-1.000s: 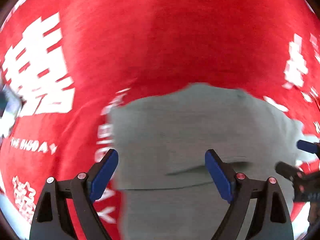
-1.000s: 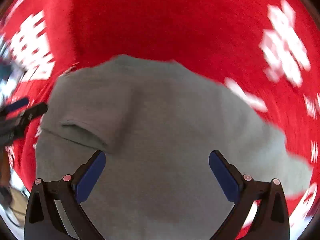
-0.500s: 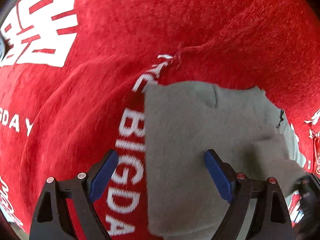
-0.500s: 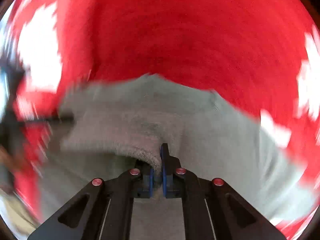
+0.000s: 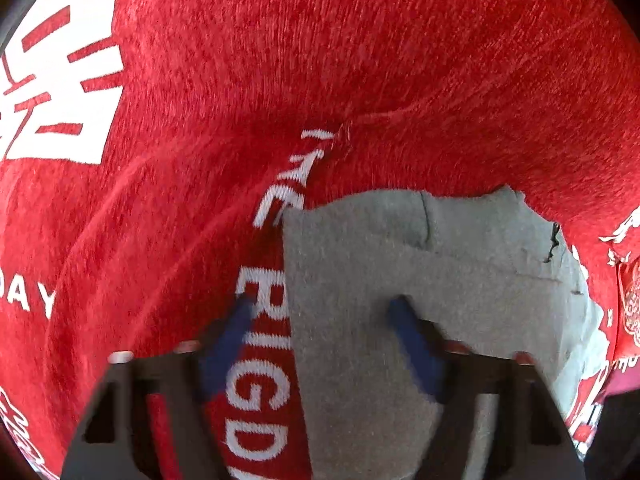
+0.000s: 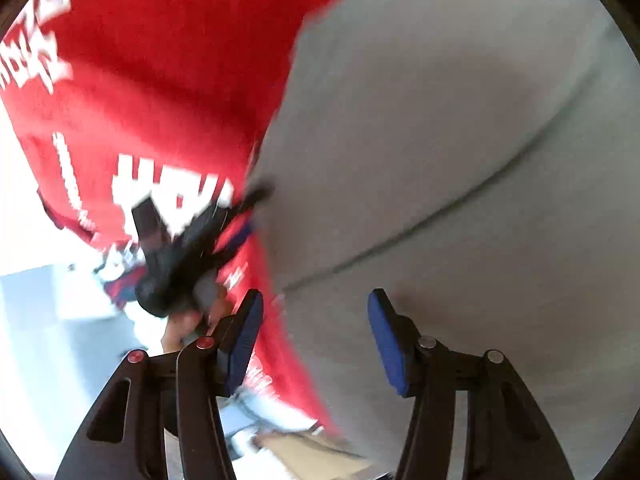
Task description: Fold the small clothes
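Note:
A small grey garment (image 5: pixel 360 288) lies partly folded on a red cloth with white lettering (image 5: pixel 320 60). My left gripper (image 5: pixel 324 344) is open and blurred, its jaws straddling the garment's left edge. In the right wrist view the grey garment (image 6: pixel 460 160) fills the right side, with a seam line across it. My right gripper (image 6: pixel 316 340) is open and holds nothing, just above the garment's left edge. The left gripper (image 6: pixel 200 240) shows there as a dark blurred shape at the garment's edge.
The red cloth (image 6: pixel 140 60) covers the whole work surface. Its edge falls away at the lower left of the right wrist view, where a pale floor (image 6: pixel 48 340) shows. White letters (image 5: pixel 260 340) run beside the garment.
My right gripper had shut on a fold of the garment half a second ago; now it has let go and stands open, swung to the left edge. My left gripper's jaws have narrowed somewhat.

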`<control>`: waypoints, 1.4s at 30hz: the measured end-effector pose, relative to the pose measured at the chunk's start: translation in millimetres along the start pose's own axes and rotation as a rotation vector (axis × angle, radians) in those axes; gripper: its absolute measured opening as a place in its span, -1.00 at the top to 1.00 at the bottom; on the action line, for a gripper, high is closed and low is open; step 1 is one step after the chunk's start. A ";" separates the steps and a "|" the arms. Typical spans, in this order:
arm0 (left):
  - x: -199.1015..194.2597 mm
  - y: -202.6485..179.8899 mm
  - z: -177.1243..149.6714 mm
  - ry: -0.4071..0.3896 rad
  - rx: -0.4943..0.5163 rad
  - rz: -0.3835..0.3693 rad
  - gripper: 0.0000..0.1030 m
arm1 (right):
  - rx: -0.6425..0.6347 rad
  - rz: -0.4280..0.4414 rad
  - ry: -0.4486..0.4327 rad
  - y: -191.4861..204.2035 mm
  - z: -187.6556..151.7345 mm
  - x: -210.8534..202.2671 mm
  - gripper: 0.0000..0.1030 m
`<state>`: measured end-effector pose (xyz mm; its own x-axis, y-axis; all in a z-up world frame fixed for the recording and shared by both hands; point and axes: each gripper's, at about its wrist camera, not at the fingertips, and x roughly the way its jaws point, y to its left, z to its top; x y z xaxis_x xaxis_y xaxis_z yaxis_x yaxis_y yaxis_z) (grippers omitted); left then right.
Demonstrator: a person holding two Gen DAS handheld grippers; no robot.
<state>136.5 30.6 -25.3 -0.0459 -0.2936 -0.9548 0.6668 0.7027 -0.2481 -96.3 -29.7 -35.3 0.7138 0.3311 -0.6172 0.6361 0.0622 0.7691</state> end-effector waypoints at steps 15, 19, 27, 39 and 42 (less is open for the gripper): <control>-14.1 37.1 39.1 0.026 0.075 -0.065 0.82 | 0.116 0.113 -0.007 17.2 5.8 76.5 0.88; -6.9 43.8 36.3 0.033 0.103 -0.042 0.82 | 0.144 0.051 0.010 2.7 1.3 83.6 0.87; -43.1 48.6 28.9 -0.046 0.092 0.001 0.81 | -0.055 -0.194 -0.142 -3.9 11.4 -55.4 -0.12; -34.2 24.1 -8.7 -0.064 0.094 0.146 0.81 | 0.149 -0.379 -0.419 -75.1 69.3 -192.2 0.85; -30.1 20.3 -10.2 -0.078 0.085 0.165 0.81 | 0.080 -0.472 -0.380 -80.6 65.2 -201.0 0.86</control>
<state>143.9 60.2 -3.3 0.1248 -0.2307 -0.9650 0.7209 0.6893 -0.0715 -271.9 -162.7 16.0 0.3943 -0.0748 -0.9159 0.9189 0.0450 0.3919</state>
